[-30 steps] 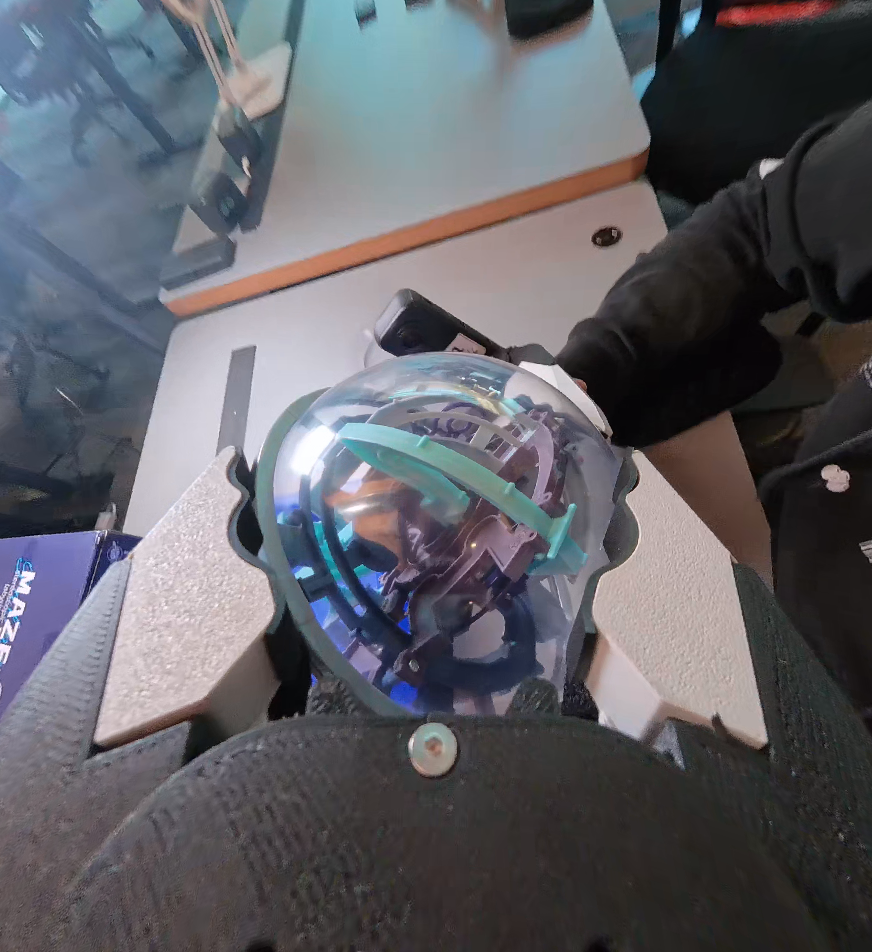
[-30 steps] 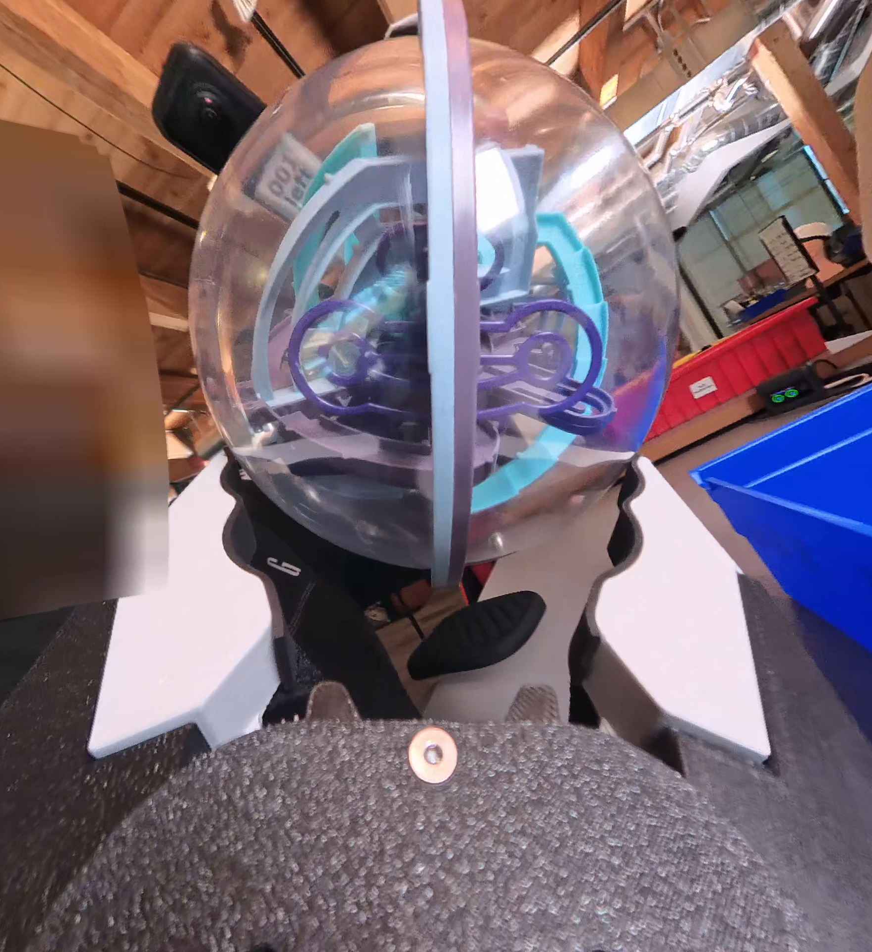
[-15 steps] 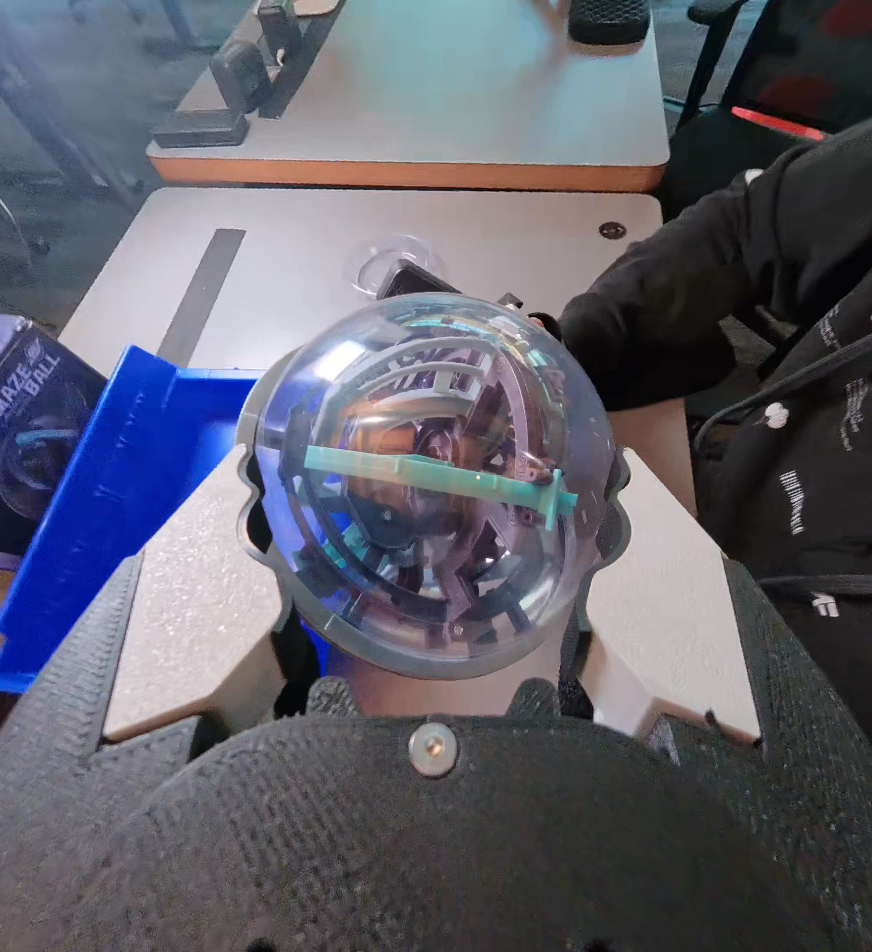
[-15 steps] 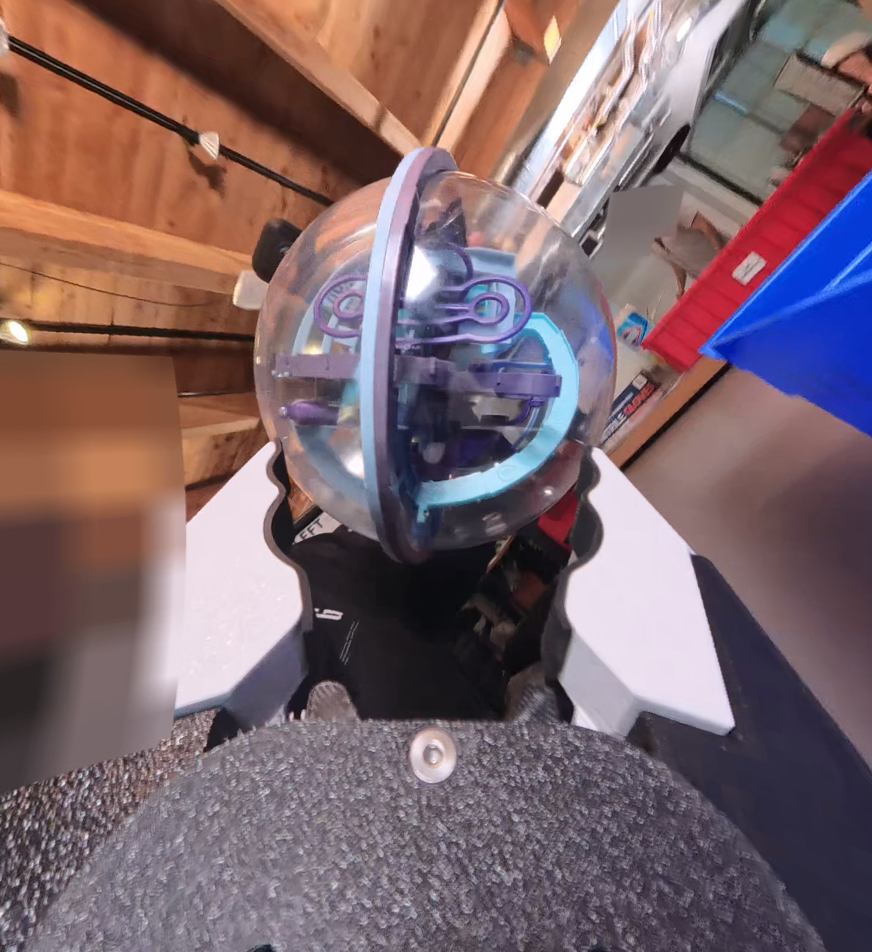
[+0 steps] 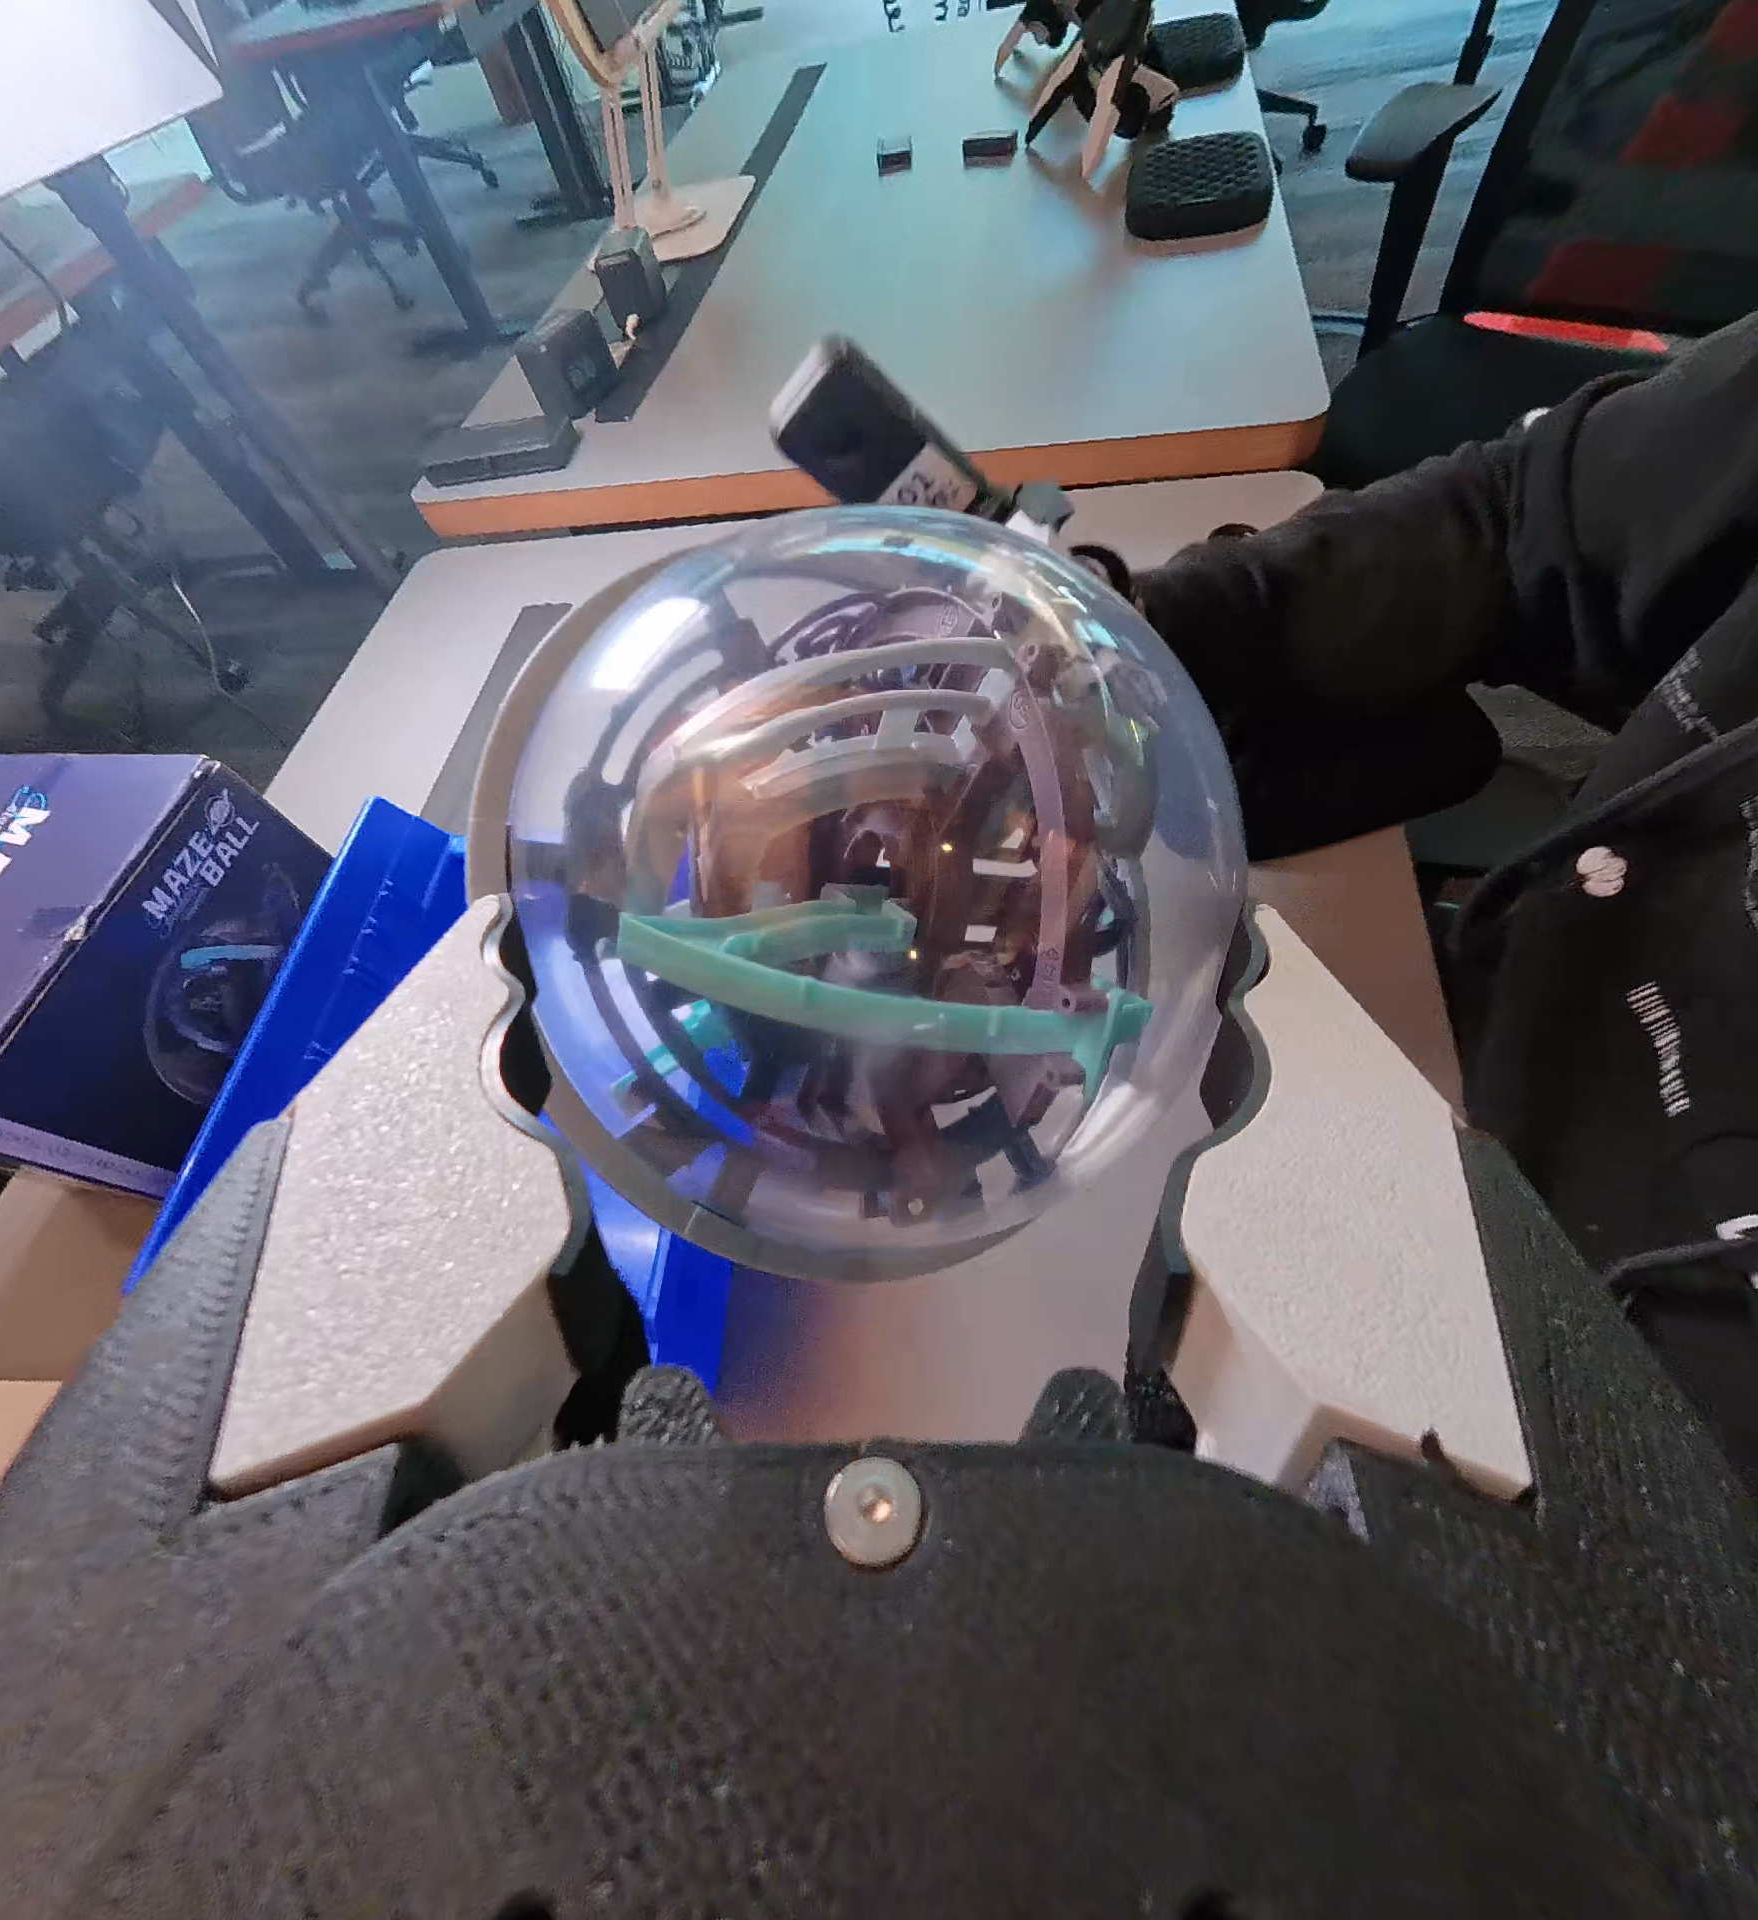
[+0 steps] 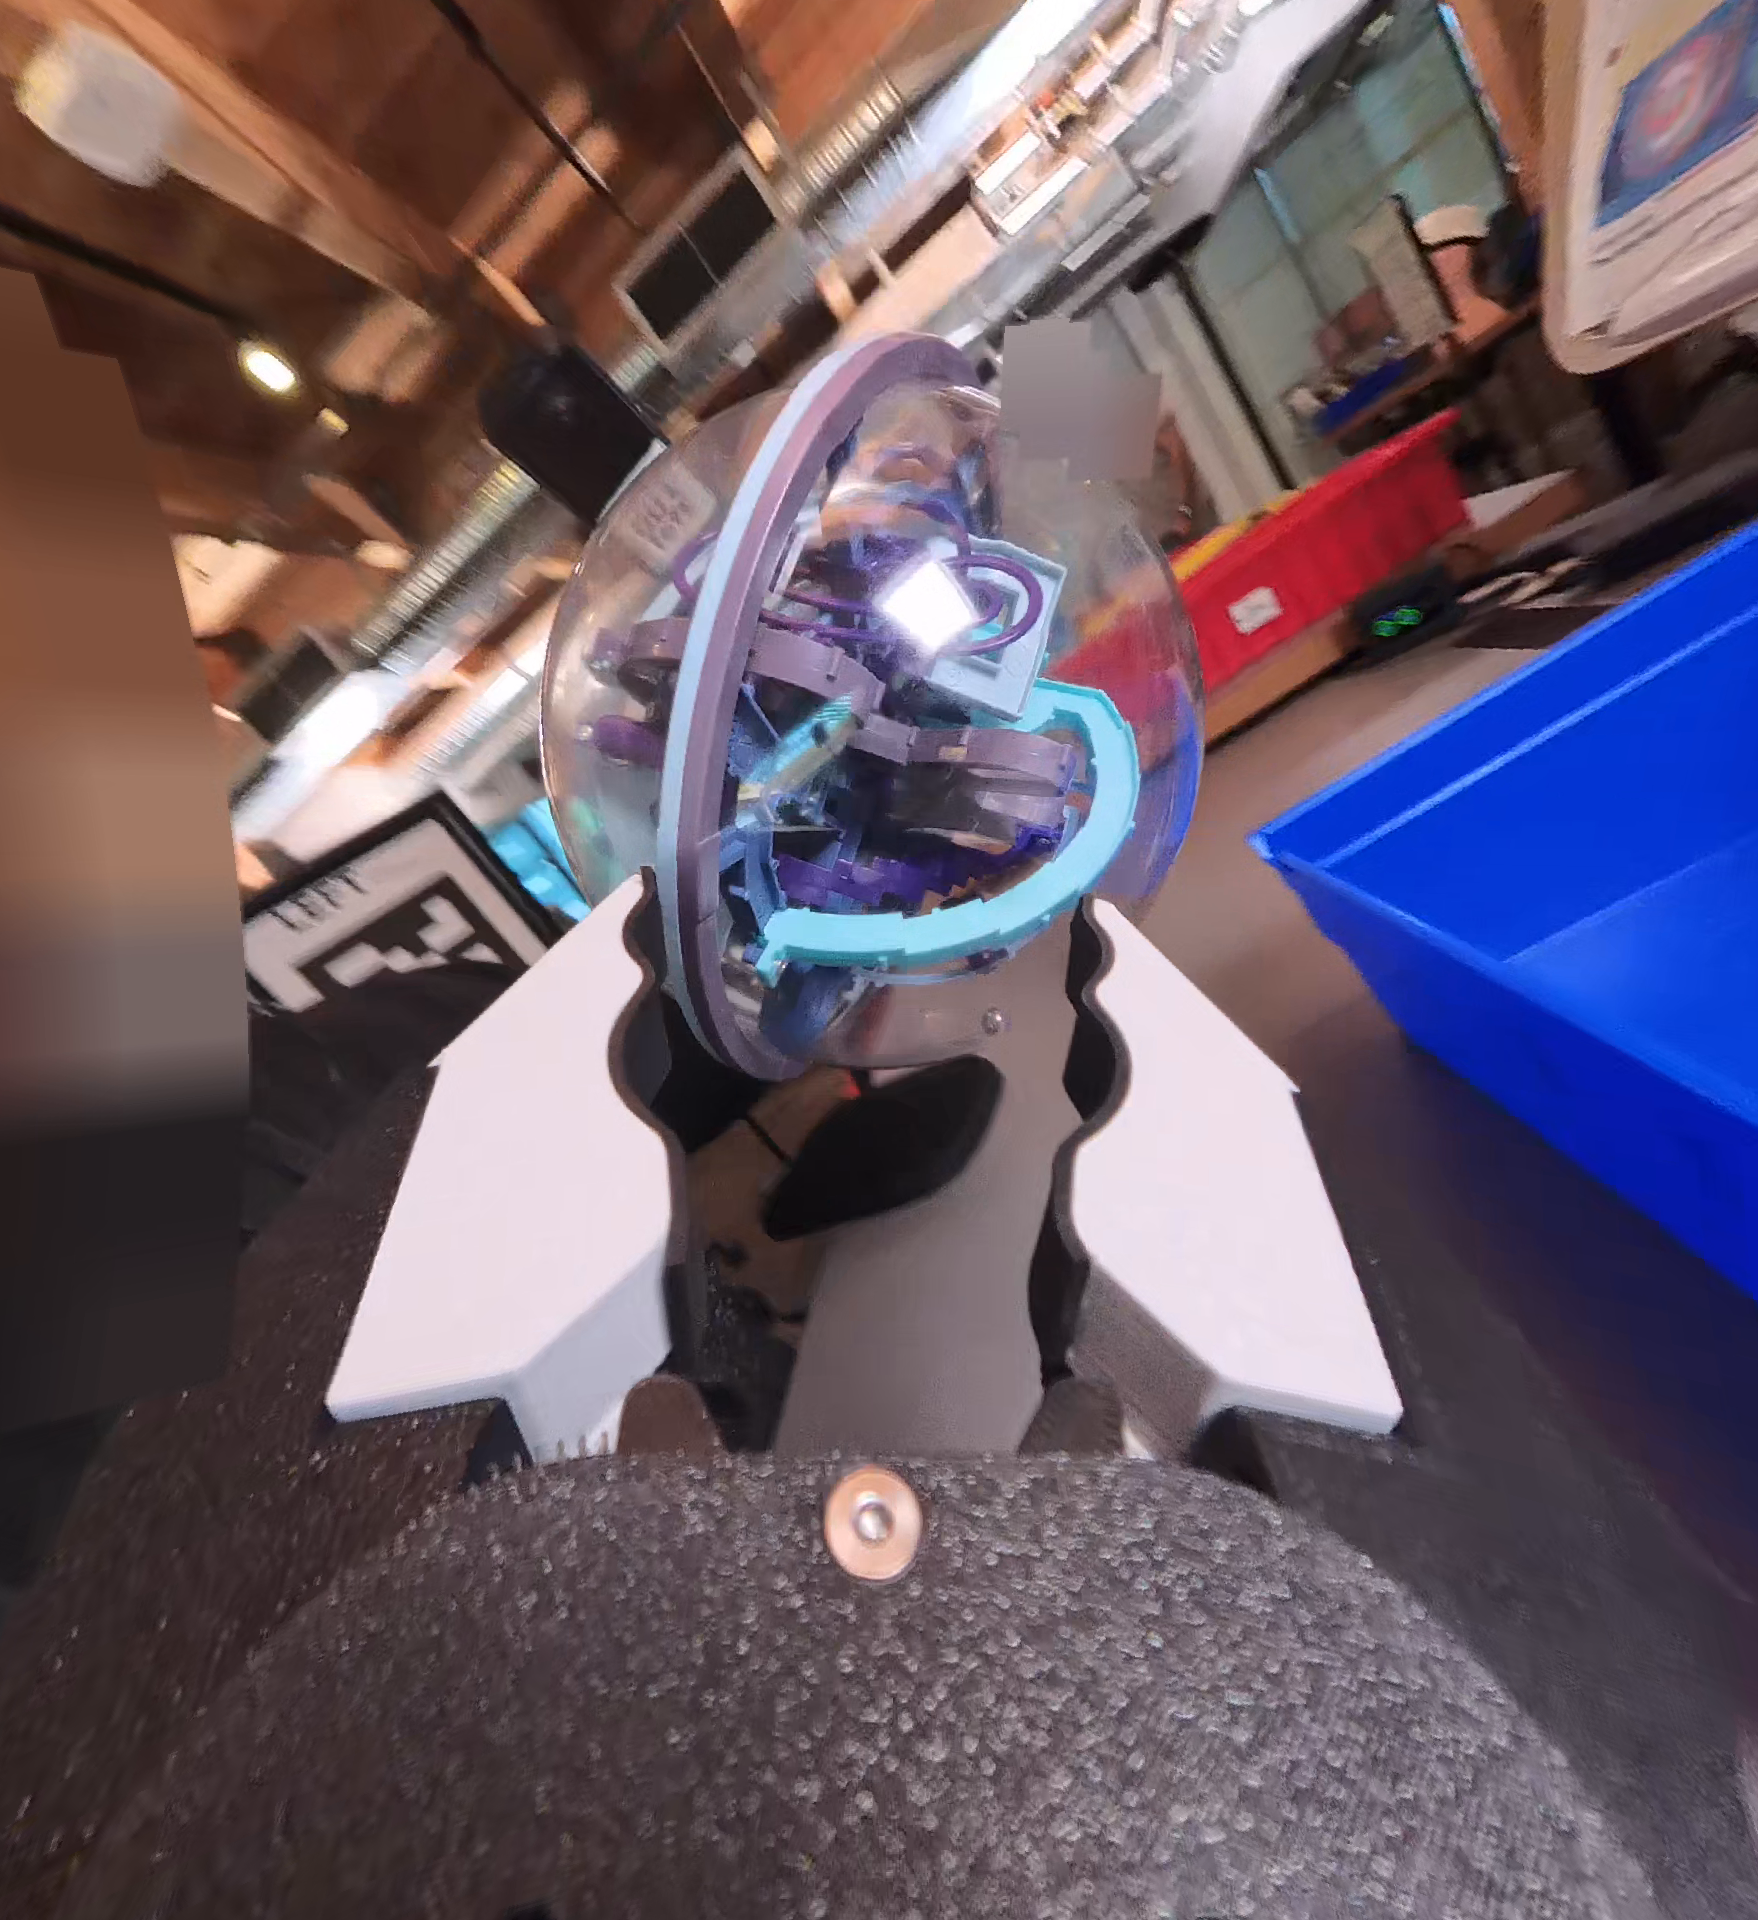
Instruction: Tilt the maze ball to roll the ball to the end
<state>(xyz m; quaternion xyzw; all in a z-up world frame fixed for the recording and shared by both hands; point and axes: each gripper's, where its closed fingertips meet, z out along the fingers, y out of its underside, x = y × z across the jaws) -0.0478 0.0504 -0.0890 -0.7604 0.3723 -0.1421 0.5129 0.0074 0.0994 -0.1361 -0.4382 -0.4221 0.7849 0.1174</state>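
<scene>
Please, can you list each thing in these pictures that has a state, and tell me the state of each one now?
maze ball: lifted off the table, held between both tools, its seam ring tilted.
left tool: shut on the maze ball.
right tool: shut on the maze ball.
blue bin: open on top; the part in view is empty.
maze ball box: lying on the table; open or closed I cannot tell.

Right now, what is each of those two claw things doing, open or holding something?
Left gripper: shut on the maze ball.
Right gripper: shut on the same maze ball, gripping its lower part.
</scene>
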